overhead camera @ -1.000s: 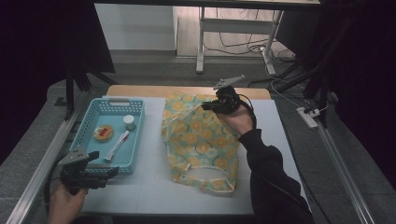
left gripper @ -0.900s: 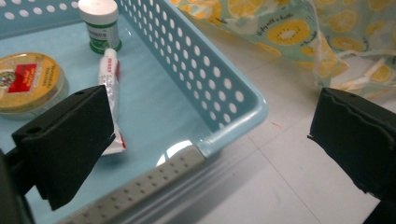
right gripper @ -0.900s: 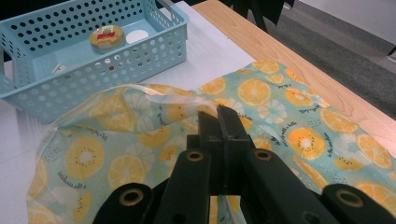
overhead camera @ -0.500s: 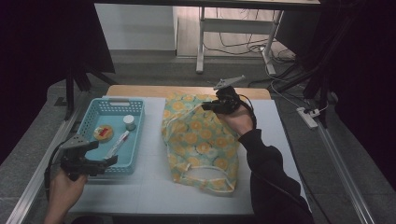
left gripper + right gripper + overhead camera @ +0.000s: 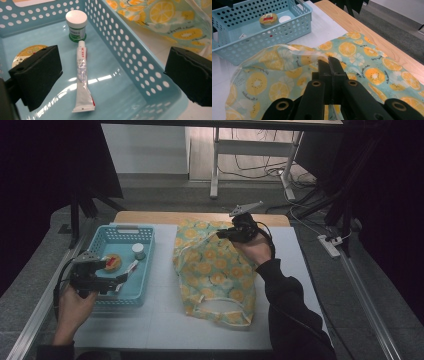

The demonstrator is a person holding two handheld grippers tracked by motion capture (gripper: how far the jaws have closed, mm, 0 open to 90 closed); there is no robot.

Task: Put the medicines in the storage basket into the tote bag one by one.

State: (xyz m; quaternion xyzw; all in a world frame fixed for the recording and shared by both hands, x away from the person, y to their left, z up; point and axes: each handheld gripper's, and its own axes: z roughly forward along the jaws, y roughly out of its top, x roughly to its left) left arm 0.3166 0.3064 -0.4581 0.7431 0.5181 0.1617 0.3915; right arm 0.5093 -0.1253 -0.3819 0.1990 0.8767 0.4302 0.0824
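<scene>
A lemon-print bag (image 5: pixel 215 270) lies flat on the white table. My right gripper (image 5: pixel 222 234) is shut on the bag's far edge and lifts it a little; in the right gripper view the closed jaws (image 5: pixel 329 61) pinch the fabric rim of the bag (image 5: pixel 362 50). My left gripper (image 5: pixel 119 280) is open over the near end of the blue basket (image 5: pixel 120 227). In the left gripper view its jaws (image 5: pixel 112 75) straddle the basket's perforated wall (image 5: pixel 130 50). A white tube (image 5: pixel 82 75) lies just inside the left jaw, untouched.
The basket also holds a green jar with a white lid (image 5: pixel 76 25) and a round yellow tin (image 5: pixel 111 262). A wooden strip (image 5: pixel 200 217) edges the table's far side. Metal rails run along both sides, and a power strip (image 5: pixel 330 245) lies on the floor at right.
My left hand has moved up the picture from the table's near left corner to the basket's near end. The right hand and the bag have kept still.
</scene>
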